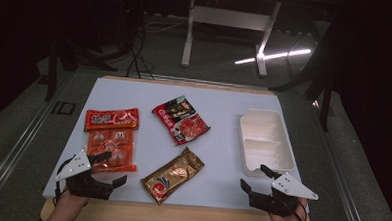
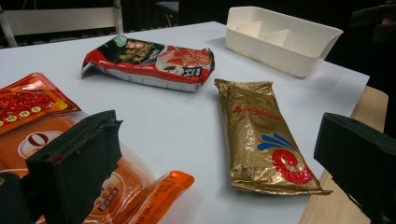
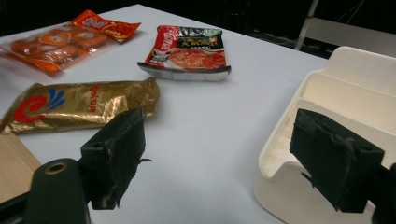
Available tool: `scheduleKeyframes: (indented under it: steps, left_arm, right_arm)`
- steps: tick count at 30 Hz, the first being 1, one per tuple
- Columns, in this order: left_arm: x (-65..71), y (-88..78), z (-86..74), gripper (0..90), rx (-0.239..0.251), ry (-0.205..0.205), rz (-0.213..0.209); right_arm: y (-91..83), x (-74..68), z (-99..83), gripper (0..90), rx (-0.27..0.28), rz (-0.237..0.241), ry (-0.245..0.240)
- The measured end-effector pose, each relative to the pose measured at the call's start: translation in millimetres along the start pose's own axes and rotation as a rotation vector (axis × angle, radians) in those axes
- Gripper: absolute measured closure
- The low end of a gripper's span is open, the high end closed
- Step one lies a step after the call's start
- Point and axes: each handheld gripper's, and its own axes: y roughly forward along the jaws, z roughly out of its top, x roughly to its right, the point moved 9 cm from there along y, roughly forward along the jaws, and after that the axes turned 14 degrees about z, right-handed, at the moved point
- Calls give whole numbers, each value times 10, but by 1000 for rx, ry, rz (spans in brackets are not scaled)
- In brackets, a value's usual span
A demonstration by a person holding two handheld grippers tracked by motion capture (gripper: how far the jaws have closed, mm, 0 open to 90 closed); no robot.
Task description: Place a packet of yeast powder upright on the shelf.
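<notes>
Orange pack (image 1: 110, 143) lies flat at left of tabletop (image 1: 224, 104), near corner just under left tool (image 1: 103, 167). Left tool released, jaws wide, nothing between them, hovering at near left edge. Right tool (image 1: 254, 179) released too, jaws wide, empty, poised at near end of white tray (image 1: 265, 141), one jaw over tray rim. Gold pack (image 1: 173, 174) lies between both tools, angled, near front edge. Red-black pack (image 1: 181, 119) farther back, mid tabletop, apart from others.

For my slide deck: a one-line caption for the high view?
Open left tongs and right tongs wait before three snack packets and a white tray.
</notes>
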Motion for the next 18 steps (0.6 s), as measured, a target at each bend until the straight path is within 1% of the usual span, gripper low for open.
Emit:
scheduleKeyframes:
  steps: [3,5,7,8,10,11,12,14,15,16,17,18]
  left_arm:
    - [3,-6,3,9,3,-2,-1]
    - [3,-6,5,9,3,-3,-1]
    - [3,-6,7,9,5,-5,-2]
    - [-1,-10,6,9,2,-4,2]
    - [2,-15,10,9,4,-5,2]
    - [2,-15,10,9,4,-5,2]
    - [11,-12,11,9,4,-4,-3]
    - [12,-8,9,9,2,-2,-3]
    - [16,-2,1,9,-4,1,-5]
    - [16,-2,1,9,-4,1,-5]
    - [19,-1,0,9,-3,2,-6]
    - [23,-6,-4,9,-5,4,-11]
  right_arm:
    - [-7,10,0,180,0,-10,-2]
    - [-40,17,30,179,11,-19,-3]
    - [-40,17,30,179,11,-19,-3]
    - [-69,17,46,174,15,-16,13]
    - [-61,12,33,165,6,1,24]
    - [-61,12,33,165,6,1,24]
    - [-35,-5,12,165,-12,33,41]
    - [-18,-9,2,165,-20,40,39]
    - [14,-30,-14,163,-34,68,45]
    - [23,-41,-21,163,-45,77,48]
    - [23,-41,-21,163,-45,77,48]
    - [37,-52,-19,159,-60,71,39]
